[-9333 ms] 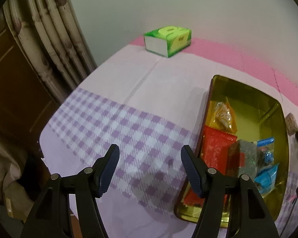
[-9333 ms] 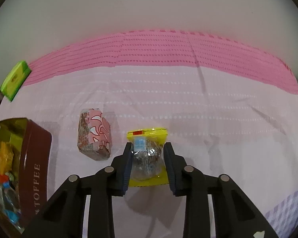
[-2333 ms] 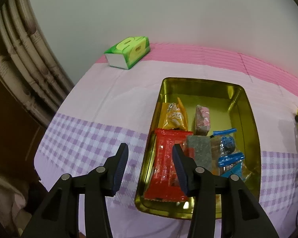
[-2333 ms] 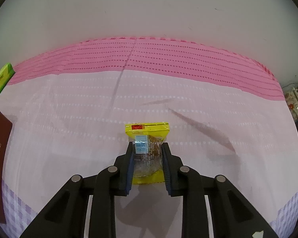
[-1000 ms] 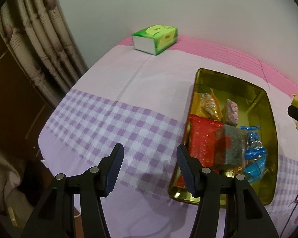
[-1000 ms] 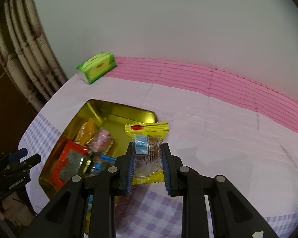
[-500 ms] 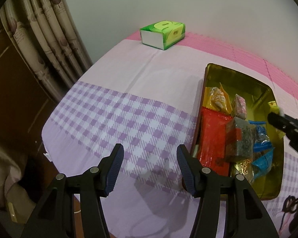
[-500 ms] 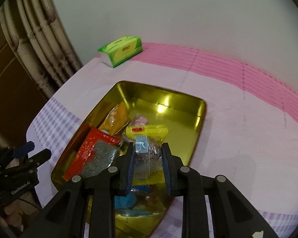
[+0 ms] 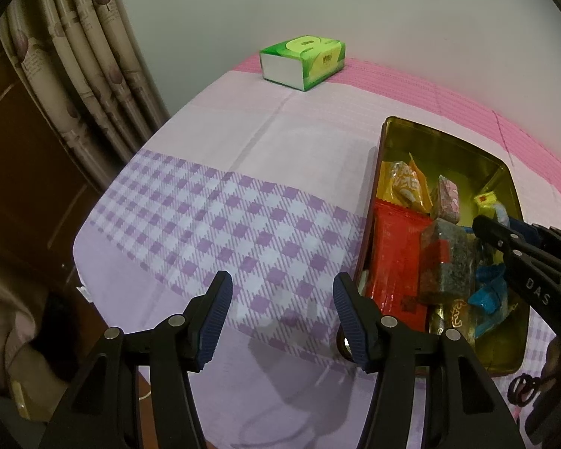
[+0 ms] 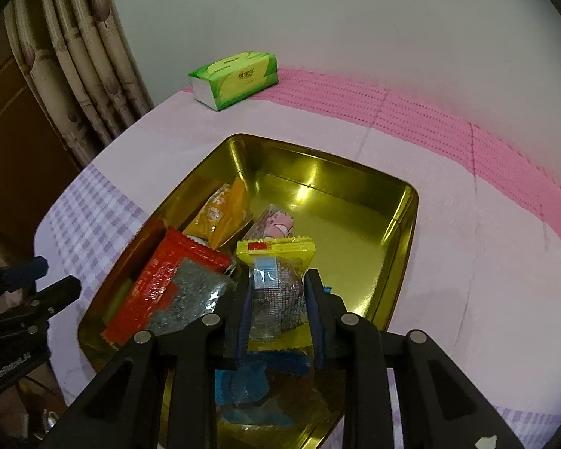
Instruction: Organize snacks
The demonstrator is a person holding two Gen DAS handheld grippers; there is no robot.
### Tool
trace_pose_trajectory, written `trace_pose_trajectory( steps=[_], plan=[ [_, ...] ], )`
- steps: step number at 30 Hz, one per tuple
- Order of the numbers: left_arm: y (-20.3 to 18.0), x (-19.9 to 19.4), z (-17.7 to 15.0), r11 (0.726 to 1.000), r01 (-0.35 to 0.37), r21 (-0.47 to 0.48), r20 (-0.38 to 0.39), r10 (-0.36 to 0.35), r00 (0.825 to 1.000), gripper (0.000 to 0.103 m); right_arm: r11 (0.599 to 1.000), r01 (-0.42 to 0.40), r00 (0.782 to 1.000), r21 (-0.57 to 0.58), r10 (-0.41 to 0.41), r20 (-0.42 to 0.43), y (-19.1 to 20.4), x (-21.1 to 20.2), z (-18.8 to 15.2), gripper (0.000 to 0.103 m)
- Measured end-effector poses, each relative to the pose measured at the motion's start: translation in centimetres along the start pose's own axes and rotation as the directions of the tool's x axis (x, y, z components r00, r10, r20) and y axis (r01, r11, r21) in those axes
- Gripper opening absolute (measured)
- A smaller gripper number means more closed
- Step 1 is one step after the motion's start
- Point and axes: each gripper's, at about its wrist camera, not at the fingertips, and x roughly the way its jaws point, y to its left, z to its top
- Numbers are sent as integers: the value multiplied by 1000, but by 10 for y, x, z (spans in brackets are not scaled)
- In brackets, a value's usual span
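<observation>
Gripping yellow packet (image 10: 276,280), right gripper (image 10: 278,316) hung over gold tin (image 10: 389,232), jaws clamped on packet's sides. Tin held red pack (image 10: 161,288), orange pack (image 10: 224,213), pink sweet (image 10: 276,224), blue wrappers (image 10: 250,381). Left gripper (image 9: 278,318) spread wide, holding nothing, over checked cloth (image 9: 205,224) left of tin. Tissue box (image 9: 303,60) far, by wall.

yellow snack packet (image 10: 276,284) | gripper-held over gold tin (image 10: 355,224) | holding snacks

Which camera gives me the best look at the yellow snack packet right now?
The right wrist view: the yellow snack packet sits centred, clamped in the right hand-held gripper over the gold tin. The left wrist view shows only its yellow top edge behind that gripper.
</observation>
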Motion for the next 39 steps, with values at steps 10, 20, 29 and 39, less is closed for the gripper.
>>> trace_pose_trajectory(
  steps=[10, 20, 29, 39],
  plan=[
    [0, 1, 0, 1000, 2, -1, -5, -2, 1000, 57, 1000, 31, 1000, -2, -31, -5, -3, 5, -1, 29],
    [-4, 0, -2, 1000, 17, 3, -7, -16, 1000, 57, 999, 13, 1000, 44, -14, 24, -5, -7, -2, 65],
    [-6, -3, -2, 1000, 19, 5, -6, -19, 1000, 58, 999, 2, 998, 54, -6, 69, 2, -36, -8, 78],
    [-18, -12, -4, 999, 19, 50, 9, -20, 1000, 60, 999, 26, 999, 26, -27, 42, 15, -63, -34, 91]
  ],
)
